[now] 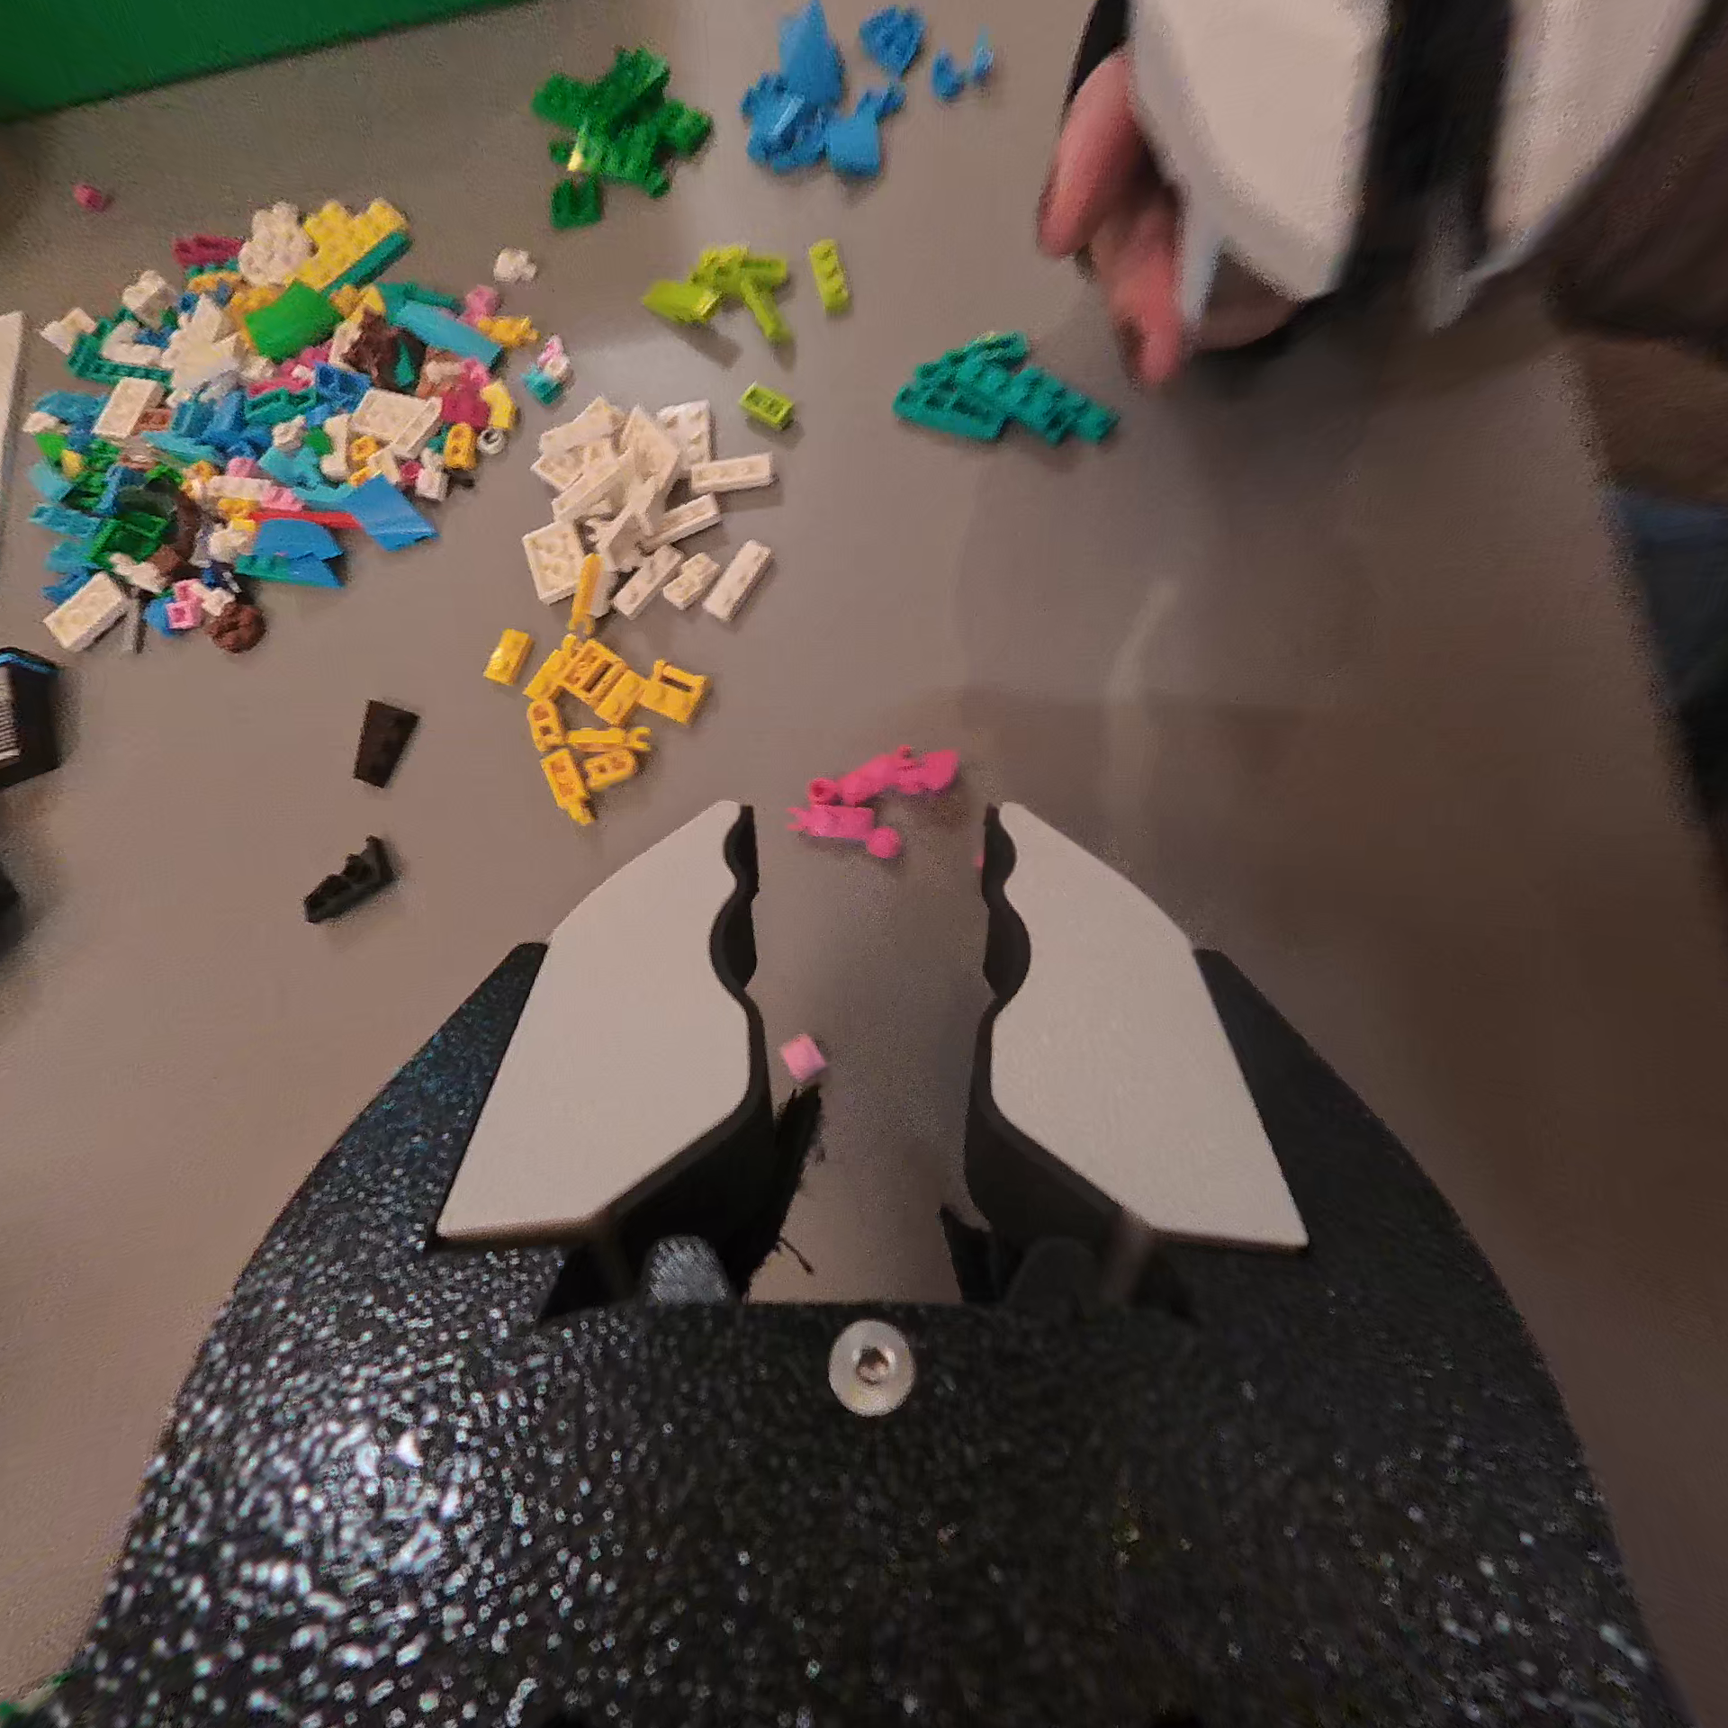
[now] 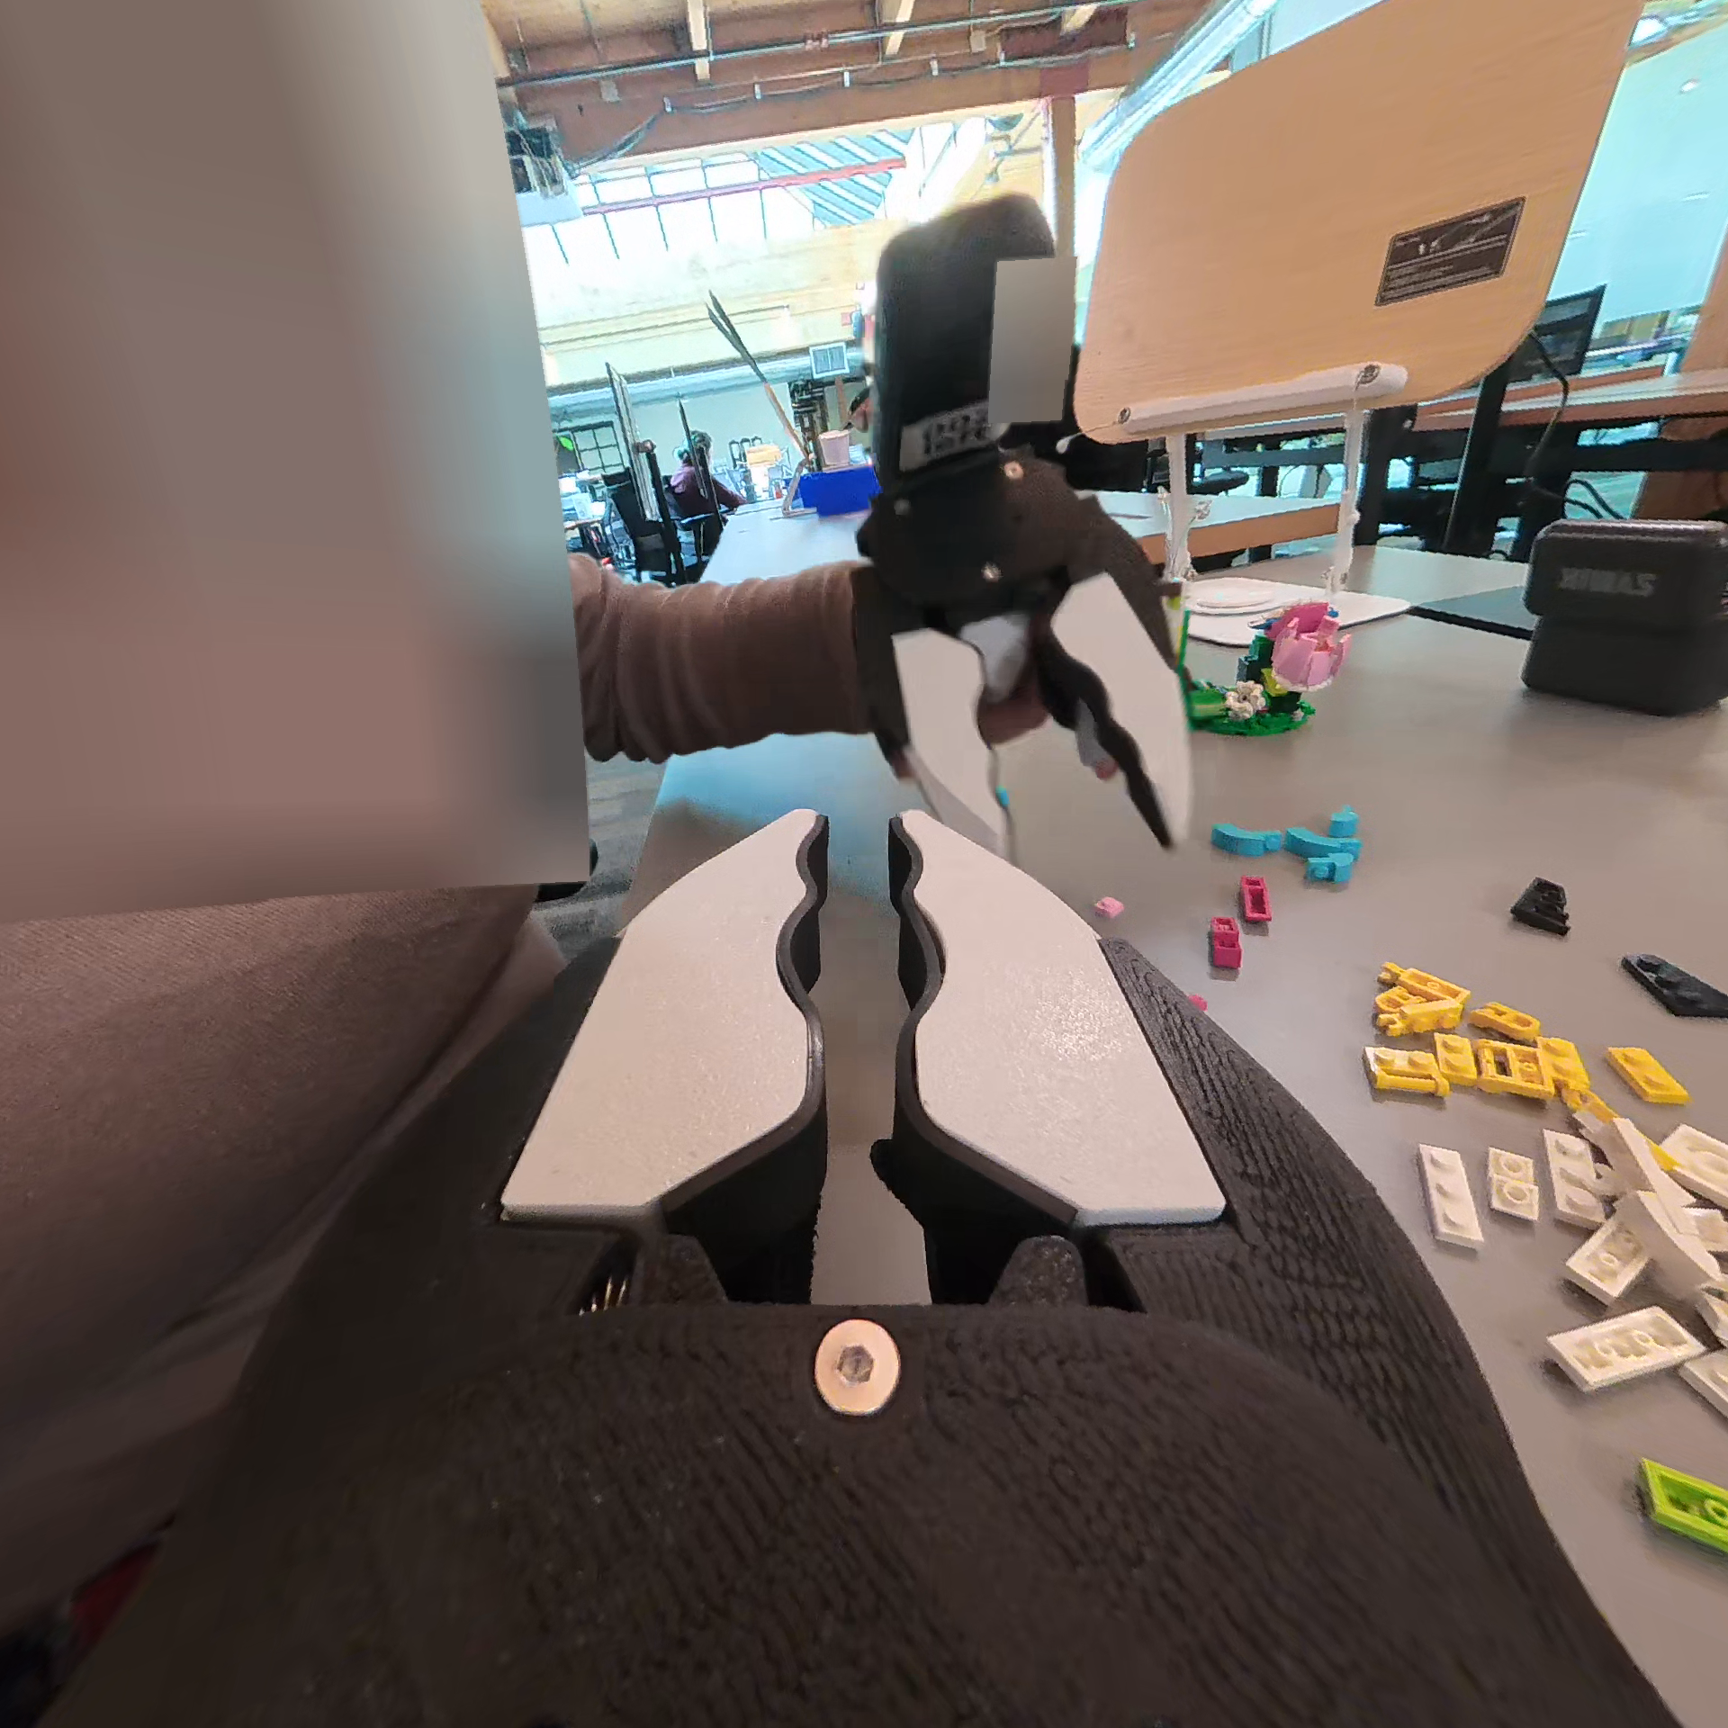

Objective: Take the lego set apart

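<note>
From the left wrist view, the left gripper point(image 1: 868, 823) hung released above the grey table point(image 1: 1309, 842), nothing between its fingers. A small pink brick point(image 1: 802, 1059) lay beneath it, magenta pieces point(image 1: 874, 790) just beyond. Sorted piles lay farther off: yellow point(image 1: 598, 711), white point(image 1: 645, 505), and a mixed heap point(image 1: 243, 421) far left.

From the right wrist view, the right gripper point(image 2: 858, 828) was nearly closed, a narrow gap remaining, empty. The lego set point(image 2: 1272, 669), a pink flower on a green base, stood far right, past the left gripper point(image 2: 1089, 823).
</note>
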